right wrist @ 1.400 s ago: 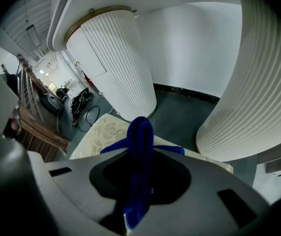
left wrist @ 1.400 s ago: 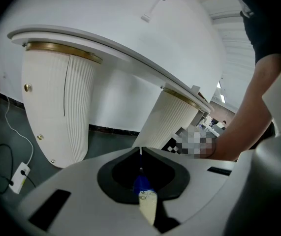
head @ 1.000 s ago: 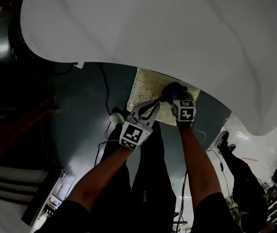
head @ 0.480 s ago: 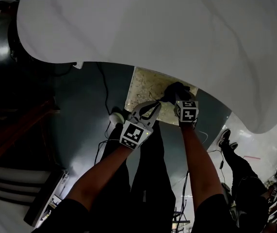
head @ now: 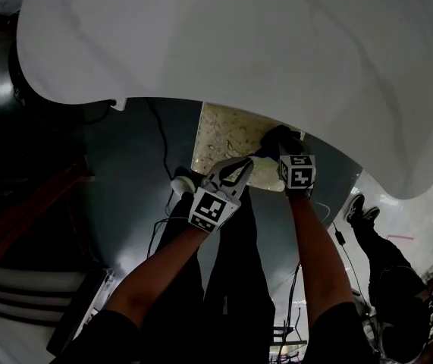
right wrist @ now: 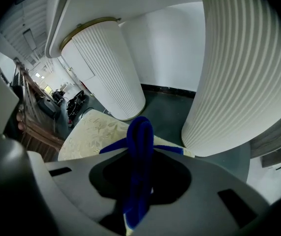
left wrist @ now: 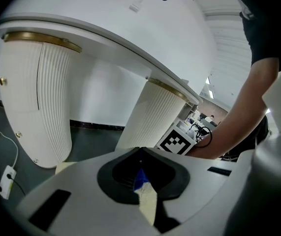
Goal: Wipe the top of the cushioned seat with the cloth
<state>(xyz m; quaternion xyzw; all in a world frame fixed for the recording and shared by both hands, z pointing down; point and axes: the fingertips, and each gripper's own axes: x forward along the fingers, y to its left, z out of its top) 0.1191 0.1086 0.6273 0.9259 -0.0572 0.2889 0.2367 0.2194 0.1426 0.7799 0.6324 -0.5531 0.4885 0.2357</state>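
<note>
Under white table (head: 277, 51) | cloth (right wrist: 140, 141) clamped in right gripper (right wrist: 140, 178) | over cushioned seat (right wrist: 93, 132)

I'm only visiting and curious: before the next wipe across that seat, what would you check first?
1. Cloth gripped: ok. The right gripper is shut on the blue cloth.
2. Cloth over the seat: ok. In the head view it lies at the far right part of the cushioned seat.
3. Cloth pressing on the cushion: cannot tell.
4. Left gripper free: ok. The left gripper has its jaws together on nothing, by the seat's near edge.
5. Room to sweep: cannot tell. The ribbed table leg stands close by the seat's corner, and the white table top overhangs its far side.
</note>
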